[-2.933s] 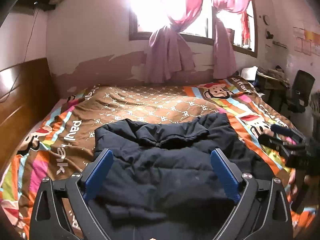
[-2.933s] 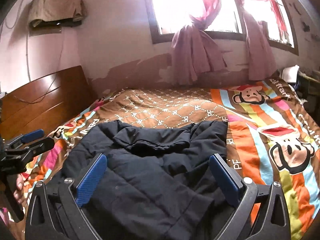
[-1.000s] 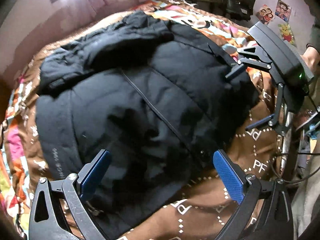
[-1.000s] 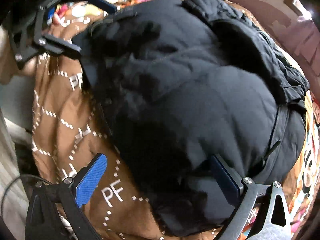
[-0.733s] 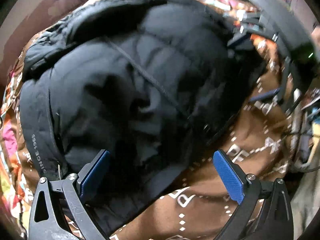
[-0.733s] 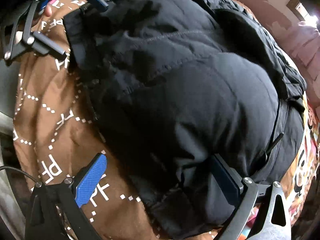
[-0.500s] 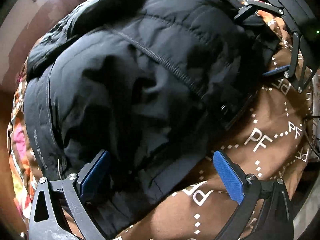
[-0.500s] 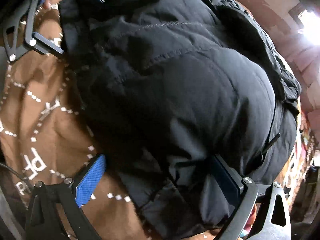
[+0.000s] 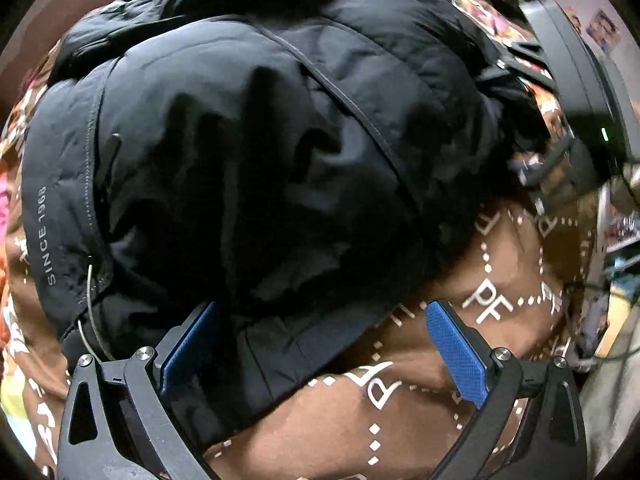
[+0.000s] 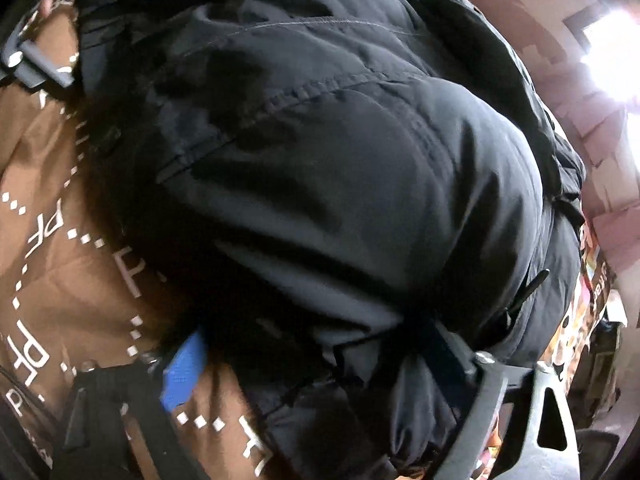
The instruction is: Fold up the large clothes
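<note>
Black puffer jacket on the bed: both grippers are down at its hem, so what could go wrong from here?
1. The left gripper straddles only the hem's corner of the black puffer jacket; its right pad sits over the brown bedspread, so closing may pinch bedding too.
2. The right gripper is partly buried in bunched fabric, so it may grab several layers.
3. The padding looks slippery and thick; a shallow grip could slide off.

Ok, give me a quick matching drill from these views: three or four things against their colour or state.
Things:
1. puffy quilted jacket
2. patterned bedspread with PF letters
3. left claw
4. textured pads on the claw fingers

Colour or state:
A. blue
B. brown with white dotted lines
C. black, lying on the bed
D. open, straddling the jacket's near edge

Pairs: 1-C, 2-B, 3-D, 4-A
</note>
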Demonstrator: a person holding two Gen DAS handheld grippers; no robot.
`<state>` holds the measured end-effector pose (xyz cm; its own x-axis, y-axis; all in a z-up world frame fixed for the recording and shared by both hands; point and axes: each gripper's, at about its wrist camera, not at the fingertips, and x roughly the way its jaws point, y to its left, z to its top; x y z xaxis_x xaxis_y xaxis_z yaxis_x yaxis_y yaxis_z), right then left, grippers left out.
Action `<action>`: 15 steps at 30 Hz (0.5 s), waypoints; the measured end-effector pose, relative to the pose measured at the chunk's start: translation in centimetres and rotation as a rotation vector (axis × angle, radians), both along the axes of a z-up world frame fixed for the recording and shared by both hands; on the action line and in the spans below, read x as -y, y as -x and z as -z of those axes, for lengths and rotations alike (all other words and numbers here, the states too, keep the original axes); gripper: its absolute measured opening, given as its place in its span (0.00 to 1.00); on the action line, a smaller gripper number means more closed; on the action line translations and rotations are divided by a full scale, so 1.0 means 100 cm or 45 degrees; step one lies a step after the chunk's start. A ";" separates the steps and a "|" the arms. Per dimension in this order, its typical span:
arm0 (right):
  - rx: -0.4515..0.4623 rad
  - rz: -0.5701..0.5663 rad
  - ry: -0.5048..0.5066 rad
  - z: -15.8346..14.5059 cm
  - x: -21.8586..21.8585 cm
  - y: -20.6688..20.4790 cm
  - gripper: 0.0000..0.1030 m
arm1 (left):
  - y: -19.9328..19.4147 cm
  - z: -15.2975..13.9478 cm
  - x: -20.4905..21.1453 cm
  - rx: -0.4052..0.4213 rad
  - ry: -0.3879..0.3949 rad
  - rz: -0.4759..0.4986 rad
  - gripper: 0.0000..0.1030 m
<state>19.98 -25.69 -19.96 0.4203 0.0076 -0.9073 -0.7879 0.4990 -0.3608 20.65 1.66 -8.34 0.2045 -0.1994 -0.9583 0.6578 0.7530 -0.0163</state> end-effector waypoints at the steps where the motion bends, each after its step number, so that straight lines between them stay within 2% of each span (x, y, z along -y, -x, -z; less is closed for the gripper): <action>1: -0.004 0.001 0.002 0.001 -0.002 -0.005 0.79 | 0.004 0.000 0.002 0.021 -0.029 0.030 0.98; 4: -0.039 0.022 -0.002 -0.002 0.001 -0.015 0.59 | 0.018 0.003 0.008 0.087 -0.116 0.116 0.98; 6: -0.077 0.052 -0.026 -0.009 0.004 -0.029 0.34 | 0.024 0.004 0.010 0.137 -0.167 0.167 0.98; 8: -0.150 0.128 -0.100 -0.024 0.011 -0.048 0.23 | 0.028 0.002 0.011 0.205 -0.211 0.184 0.98; 11: -0.259 0.230 -0.229 -0.047 0.019 -0.071 0.16 | 0.030 -0.004 0.010 0.281 -0.239 0.176 0.98; 15: -0.381 0.316 -0.343 -0.067 0.030 -0.094 0.14 | 0.029 -0.002 0.011 0.324 -0.301 0.190 0.98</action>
<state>29.38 -28.65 -13.31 0.1599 0.1914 -0.9684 -0.6826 0.7301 0.0316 17.79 0.53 -8.16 0.4273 -0.0244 -0.9038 0.7210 0.6124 0.3244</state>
